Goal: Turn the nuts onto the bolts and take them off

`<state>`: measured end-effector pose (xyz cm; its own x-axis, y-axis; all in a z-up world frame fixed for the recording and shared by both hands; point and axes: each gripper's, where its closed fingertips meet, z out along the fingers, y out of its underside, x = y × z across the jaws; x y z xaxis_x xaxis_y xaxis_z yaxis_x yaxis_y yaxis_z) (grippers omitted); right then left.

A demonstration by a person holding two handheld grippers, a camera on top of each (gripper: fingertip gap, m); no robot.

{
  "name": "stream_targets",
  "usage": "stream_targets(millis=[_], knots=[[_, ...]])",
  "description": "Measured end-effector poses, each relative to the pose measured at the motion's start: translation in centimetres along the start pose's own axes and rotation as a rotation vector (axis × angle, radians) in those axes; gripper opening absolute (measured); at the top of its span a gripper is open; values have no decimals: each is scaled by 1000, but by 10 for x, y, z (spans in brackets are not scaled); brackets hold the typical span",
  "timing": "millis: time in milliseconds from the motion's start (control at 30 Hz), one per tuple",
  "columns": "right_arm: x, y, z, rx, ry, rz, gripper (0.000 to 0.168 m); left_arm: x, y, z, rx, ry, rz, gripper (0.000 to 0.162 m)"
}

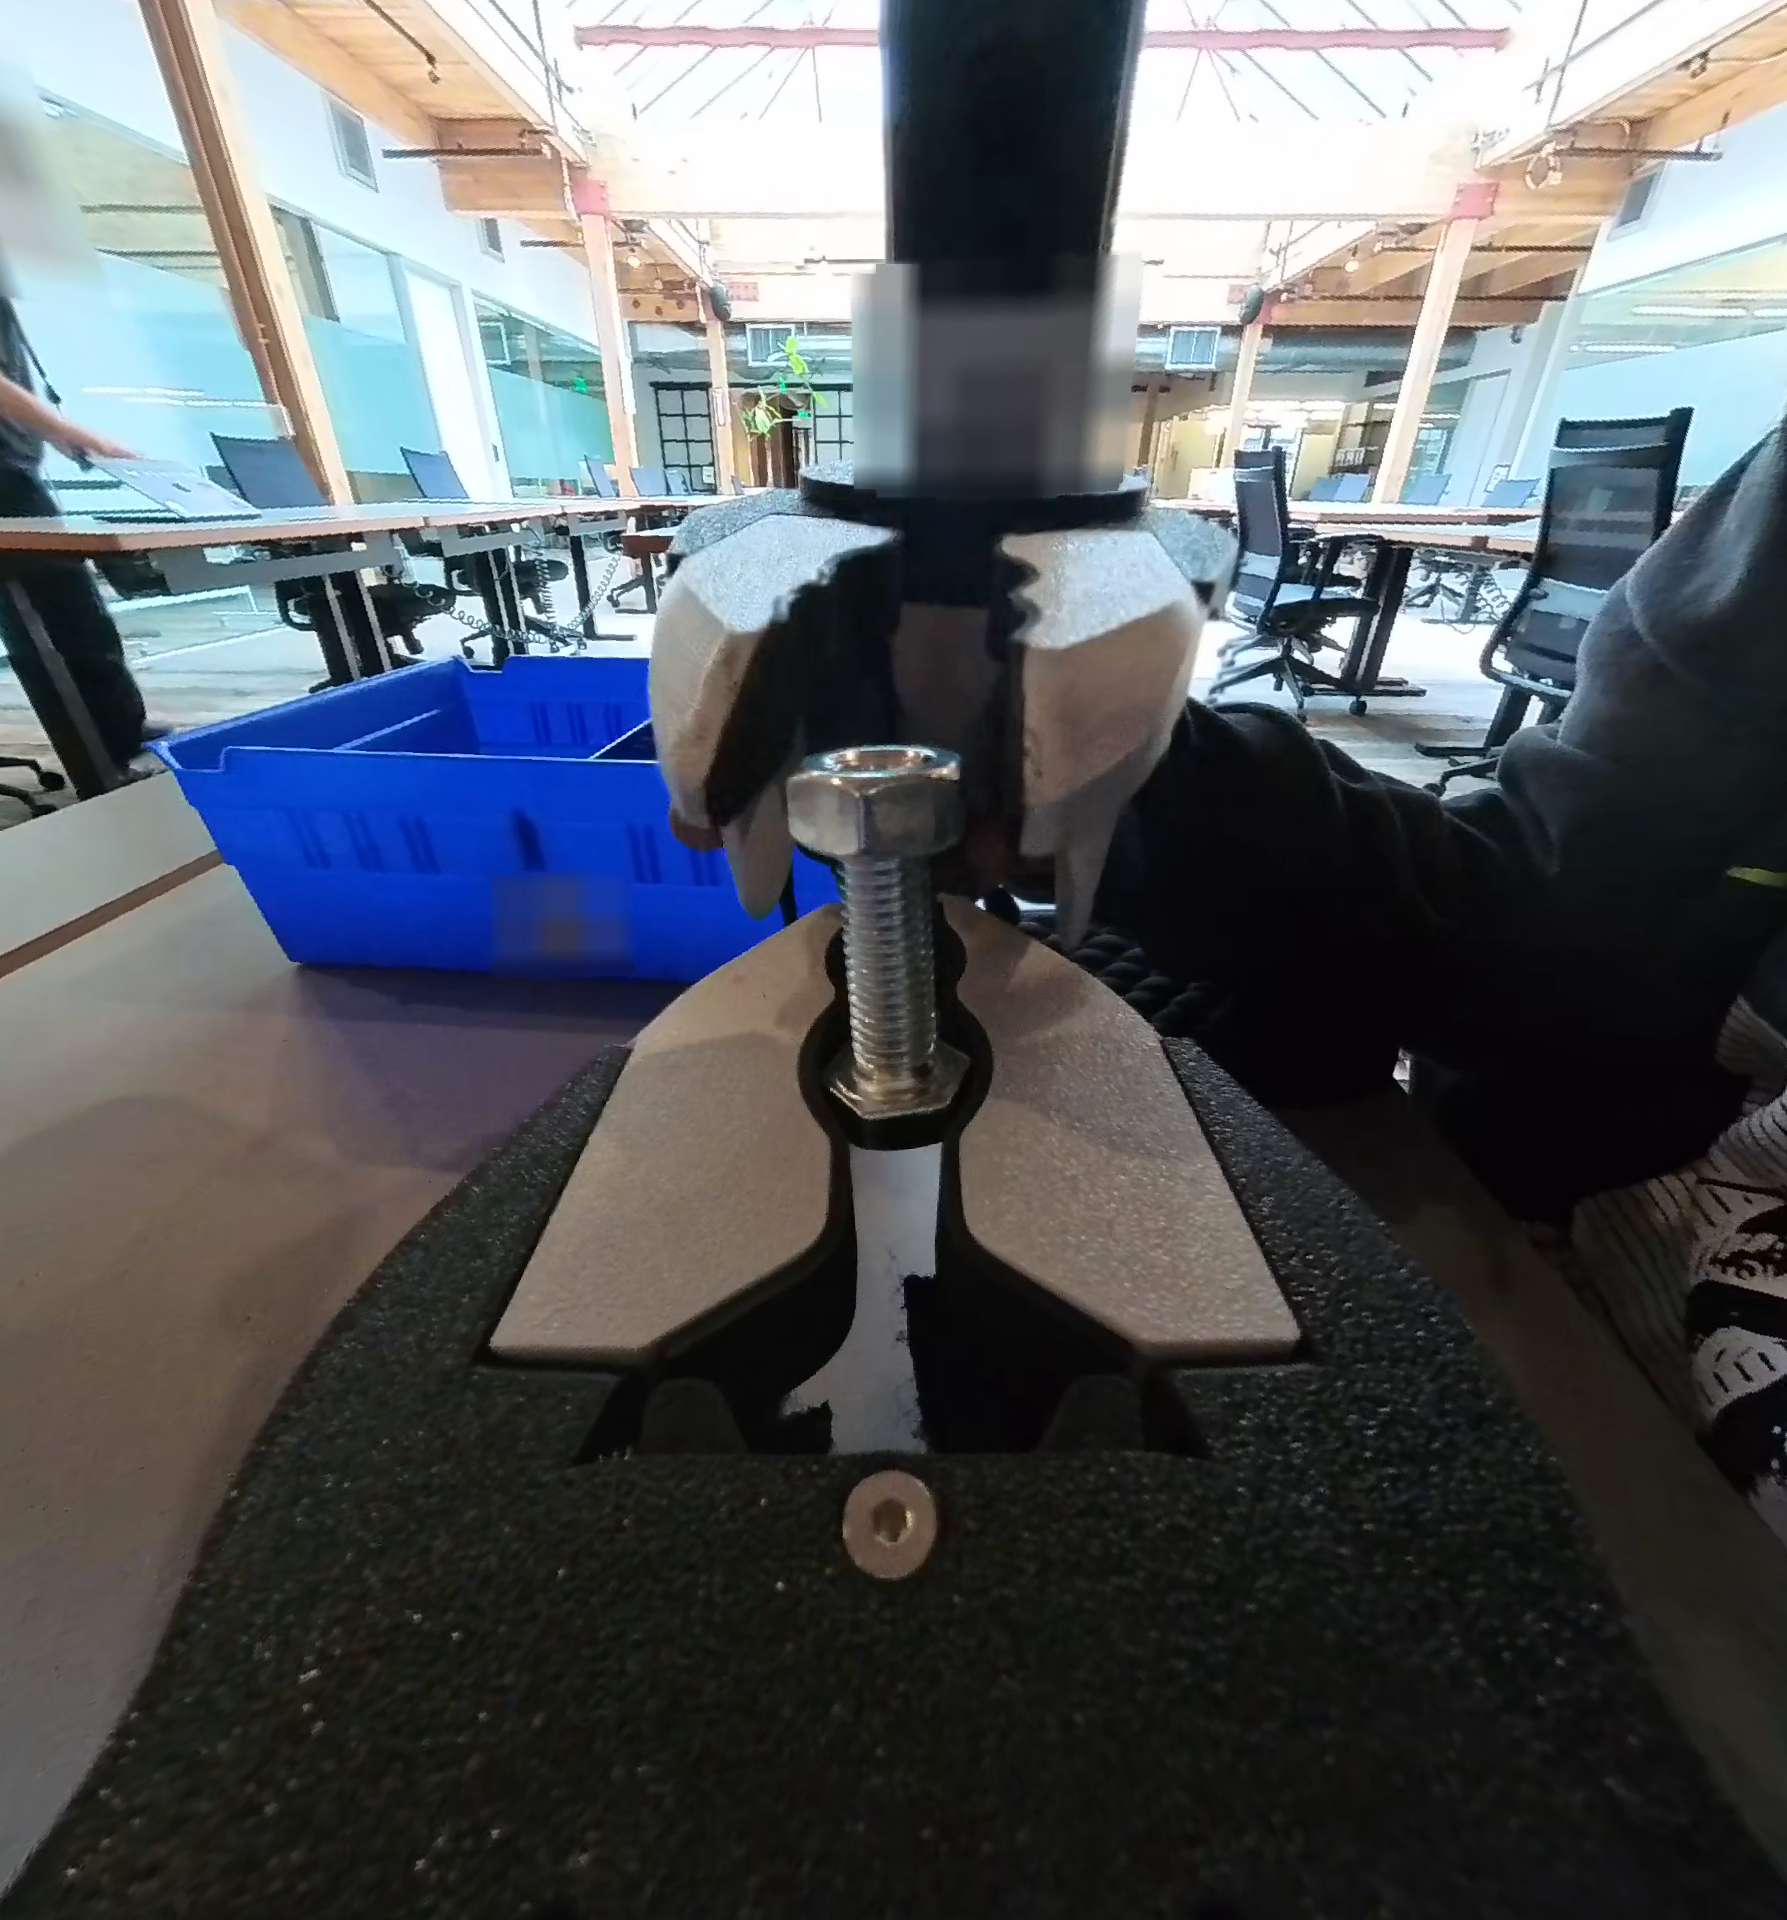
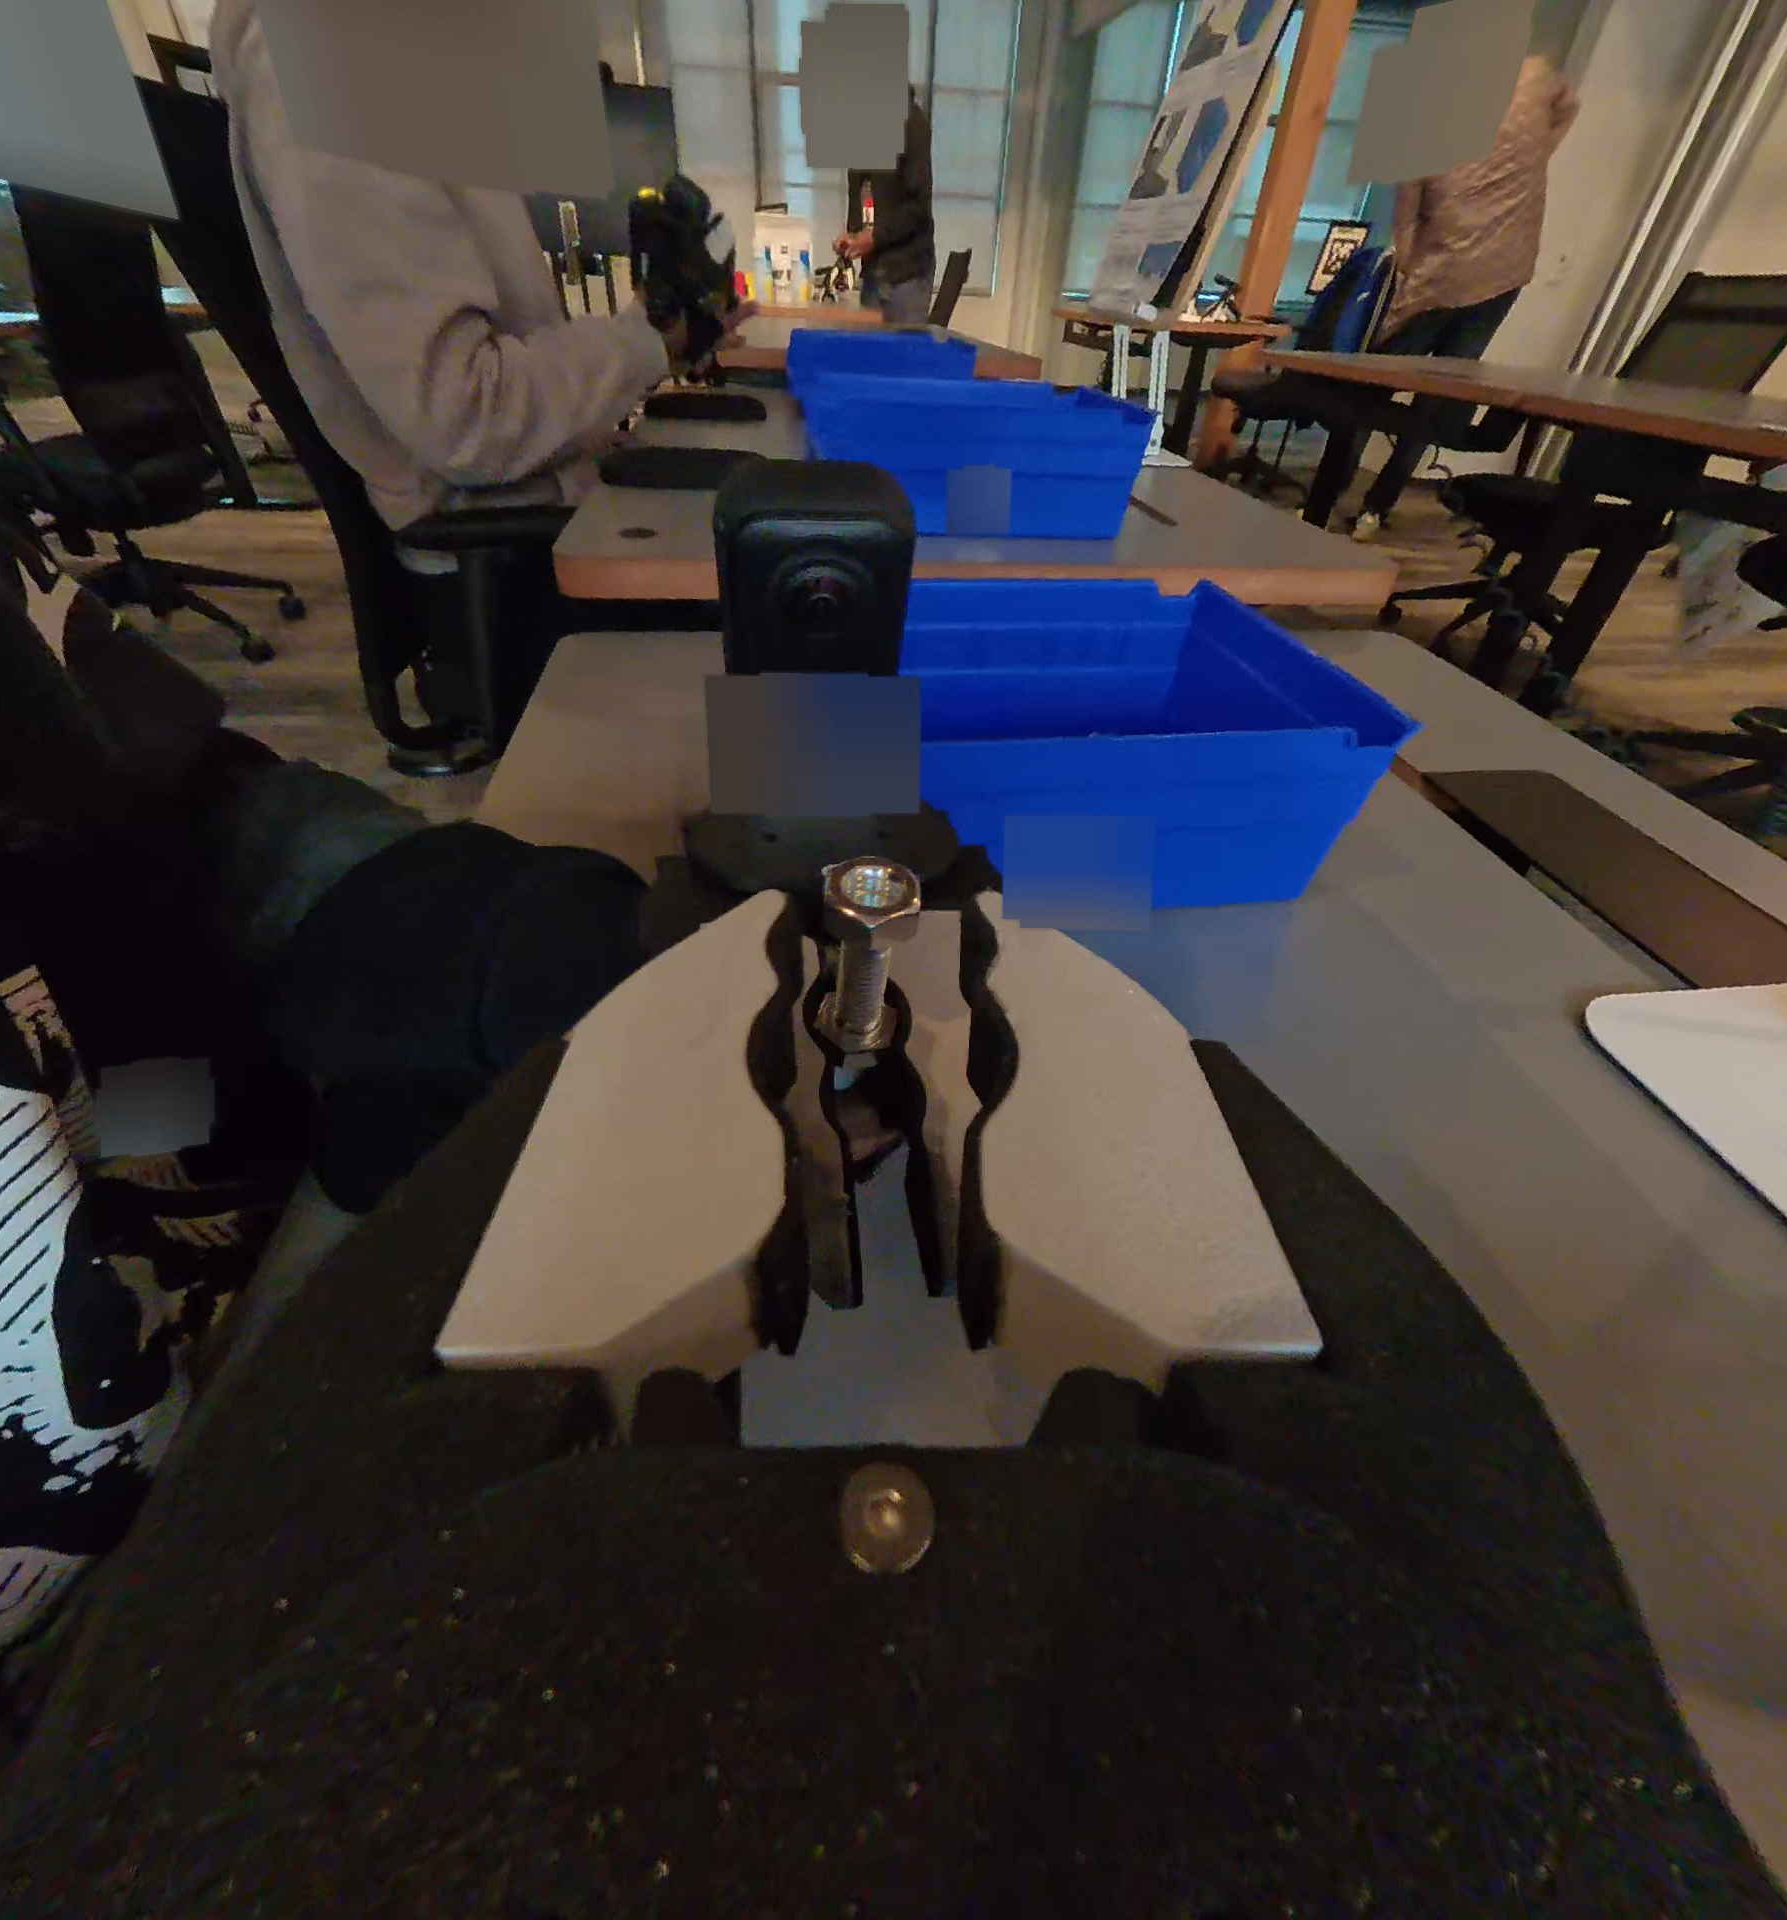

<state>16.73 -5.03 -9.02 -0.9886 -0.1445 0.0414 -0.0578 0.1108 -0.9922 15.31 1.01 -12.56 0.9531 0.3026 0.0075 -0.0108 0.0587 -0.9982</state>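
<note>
Left claw (image 1: pixel 894 1049) clamps the bolt (image 1: pixel 887 977) at its lower end, upright above the tabletop (image 1: pixel 193 1143); right claw (image 2: pixel 858 997) stands wide around it. Top nut (image 1: pixel 873 805) looks nearly off; lower nut (image 1: pixel 897 1081) remains.

Skylit office: wooden beams (image 1: pixel 515 156), desks (image 1: pixel 245 525), black chairs (image 1: pixel 1575 582).

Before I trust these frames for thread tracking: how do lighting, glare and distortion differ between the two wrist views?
Left wrist view: blown-out skylight overhead, the bolt and nut sharp and glinting, a blue cast beside the blue bin. Right wrist view: dimmer and warmer, the nut glaring on top, the table edges bowed by the wide lens.
</note>
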Motion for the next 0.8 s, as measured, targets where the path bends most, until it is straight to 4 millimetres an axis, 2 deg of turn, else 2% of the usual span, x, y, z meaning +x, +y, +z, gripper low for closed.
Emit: stream_targets(millis=[133,233,300,400,500,567,800], knots=[[2,-1,-3,14,5,10,22,0,1,0,-3,2,0,13],[8,1,-13,7,35,-9,0,0,-2,-1,13,3,-4,12],[15,1,-21,19,63,5,0,0,-2,-2,12,-1,-3,12],[9,-4,-20,53,29,17,1,0,-1,0,8,3,-4,12],[4,-3,-10,27,17,-4,21,0,-1,-1,5,0,-1,13],[2,-3,-5,22,9,-6,26,0,-1,-1,5,-1,-2,13],[2,-3,2,18,17,4,27,0,0,0,0,2,-2,13]])
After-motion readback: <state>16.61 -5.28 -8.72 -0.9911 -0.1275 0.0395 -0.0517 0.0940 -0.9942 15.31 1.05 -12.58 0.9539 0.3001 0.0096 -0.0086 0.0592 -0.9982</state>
